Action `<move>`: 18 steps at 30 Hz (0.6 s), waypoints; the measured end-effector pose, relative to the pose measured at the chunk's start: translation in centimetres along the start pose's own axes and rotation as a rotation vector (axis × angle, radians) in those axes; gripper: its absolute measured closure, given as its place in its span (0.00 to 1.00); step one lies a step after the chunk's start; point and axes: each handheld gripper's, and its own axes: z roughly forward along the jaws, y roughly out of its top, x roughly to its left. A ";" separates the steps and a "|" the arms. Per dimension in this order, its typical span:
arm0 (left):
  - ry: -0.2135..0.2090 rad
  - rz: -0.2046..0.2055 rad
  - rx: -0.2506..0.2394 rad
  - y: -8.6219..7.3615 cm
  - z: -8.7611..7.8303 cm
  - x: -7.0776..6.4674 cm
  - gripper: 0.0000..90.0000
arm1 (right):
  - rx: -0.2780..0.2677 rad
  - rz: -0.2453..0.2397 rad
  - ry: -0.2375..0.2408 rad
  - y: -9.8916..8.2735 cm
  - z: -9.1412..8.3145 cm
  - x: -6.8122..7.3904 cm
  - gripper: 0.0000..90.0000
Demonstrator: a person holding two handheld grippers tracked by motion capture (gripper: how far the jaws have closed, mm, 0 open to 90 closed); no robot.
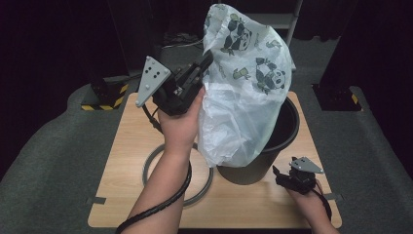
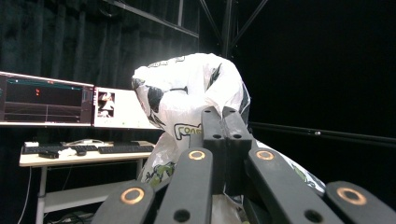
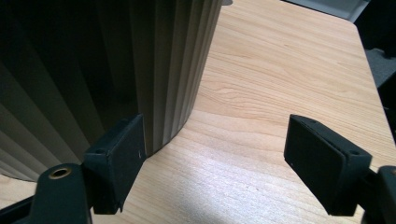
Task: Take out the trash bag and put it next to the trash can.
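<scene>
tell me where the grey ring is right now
In the high view the ring lies flat on the table, left of the bin and partly hidden under the left forearm.

Light wood-grain table point(image 1: 131, 161), centre to lower frame, sitting on grey carpet floor point(image 1: 44, 161). On it: dark ribbed bin point(image 1: 253, 168) centre-right, grey ring point(image 1: 155, 161) lying flat left of the bin. Grey tape tabs point(image 1: 96, 200) at the table's lower-left and lower-right edges.
</scene>
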 end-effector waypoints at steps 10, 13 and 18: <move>0.035 0.004 -0.020 0.9 -1.6 1.2 1.00 | 0.027 0.014 0.003 -0.1 0.6 0.1 0.22; 0.051 0.007 -0.026 1.2 -2.3 1.7 1.00 | 0.026 0.012 0.002 -0.2 0.6 0.0 0.22; 0.084 0.013 -0.037 1.7 -3.6 2.6 1.00 | 0.029 0.011 -0.001 -0.3 0.5 -0.5 0.22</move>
